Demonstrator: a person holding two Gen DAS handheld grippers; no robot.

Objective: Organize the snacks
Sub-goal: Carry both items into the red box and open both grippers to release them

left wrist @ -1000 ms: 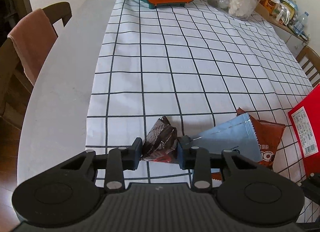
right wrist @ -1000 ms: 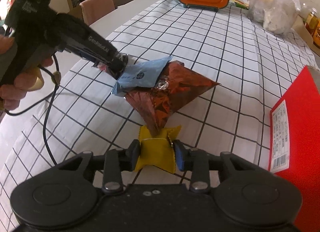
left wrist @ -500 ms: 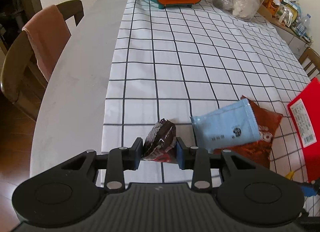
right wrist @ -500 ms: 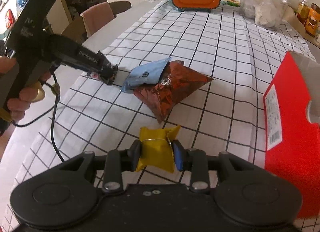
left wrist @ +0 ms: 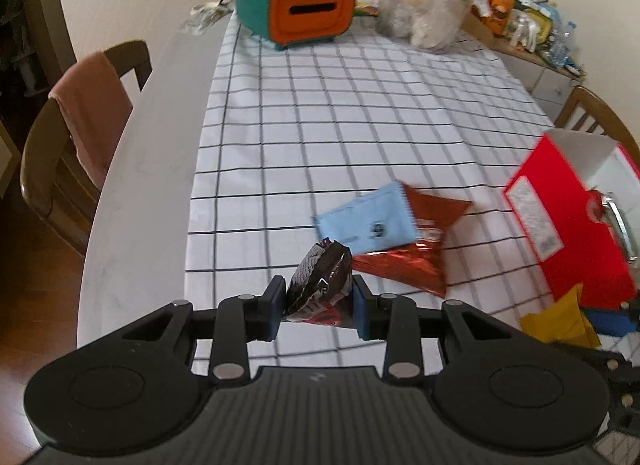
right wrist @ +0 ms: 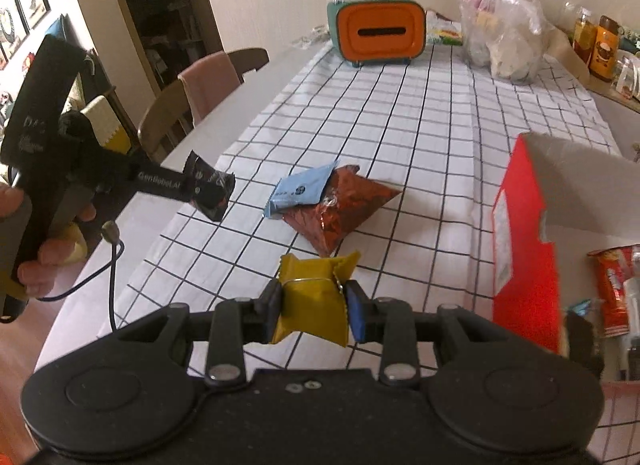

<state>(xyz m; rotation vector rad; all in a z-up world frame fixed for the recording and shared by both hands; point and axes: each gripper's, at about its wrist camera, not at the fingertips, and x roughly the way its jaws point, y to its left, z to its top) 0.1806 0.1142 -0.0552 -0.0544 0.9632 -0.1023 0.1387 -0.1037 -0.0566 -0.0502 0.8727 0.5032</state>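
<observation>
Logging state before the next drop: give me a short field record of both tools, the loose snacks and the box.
left tool: shut on dark crinkled foil snack packet, lifted
right tool: shut on yellow foil snack pouch
on checked tablecloth: light blue flat packet overlapping red-brown foil bag
red cardboard box: top open, right side

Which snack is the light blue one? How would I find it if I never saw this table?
Find the white checked tablecloth with the tall red box on its right. To the left of that box, two packets lie stacked. The light blue packet is the flat one lying on top of the shiny red-brown bag; no hand-held gripper holds it.
</observation>
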